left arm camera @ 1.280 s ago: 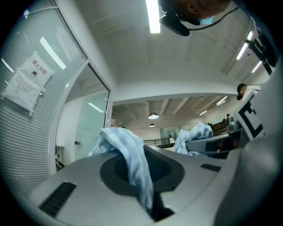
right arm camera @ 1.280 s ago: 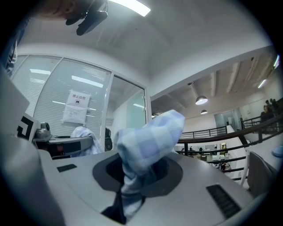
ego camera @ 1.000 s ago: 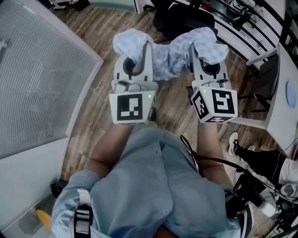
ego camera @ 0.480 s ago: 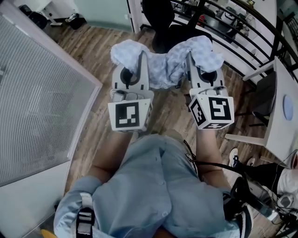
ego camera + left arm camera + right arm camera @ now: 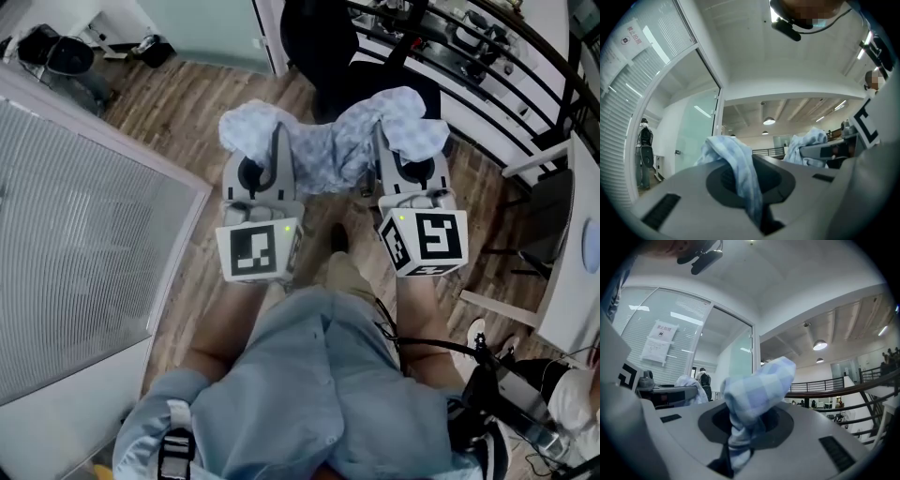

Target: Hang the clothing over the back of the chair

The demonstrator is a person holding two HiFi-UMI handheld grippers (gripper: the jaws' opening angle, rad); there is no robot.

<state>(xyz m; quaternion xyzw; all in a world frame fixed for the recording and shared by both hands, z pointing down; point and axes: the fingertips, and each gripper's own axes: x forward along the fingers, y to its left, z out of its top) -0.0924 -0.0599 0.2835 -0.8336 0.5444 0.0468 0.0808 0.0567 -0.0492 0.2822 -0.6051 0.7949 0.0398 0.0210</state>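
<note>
A light blue checked garment (image 5: pixel 323 141) hangs bunched between my two grippers, held out level in front of the person. My left gripper (image 5: pixel 277 141) is shut on its left end, and the cloth (image 5: pixel 740 168) drapes over the jaws. My right gripper (image 5: pixel 379 139) is shut on the right end, where a knot of cloth (image 5: pixel 757 387) sticks up out of the jaw slit. A black chair (image 5: pixel 323 42) stands just beyond the garment, at the top of the head view. The garment hides the part of the chair nearest to me.
A glass partition with blinds (image 5: pixel 84 216) runs along the left. A white desk (image 5: pixel 574 272) stands at the right, with a dark railing and rack (image 5: pixel 487 56) beyond it. A black bag (image 5: pixel 56 52) lies on the wooden floor at upper left. The person's shoe (image 5: pixel 339 239) shows between the grippers.
Both grippers have carried the garment forward together. The black chair now stands closer, right behind the cloth. Neither grip has changed.
</note>
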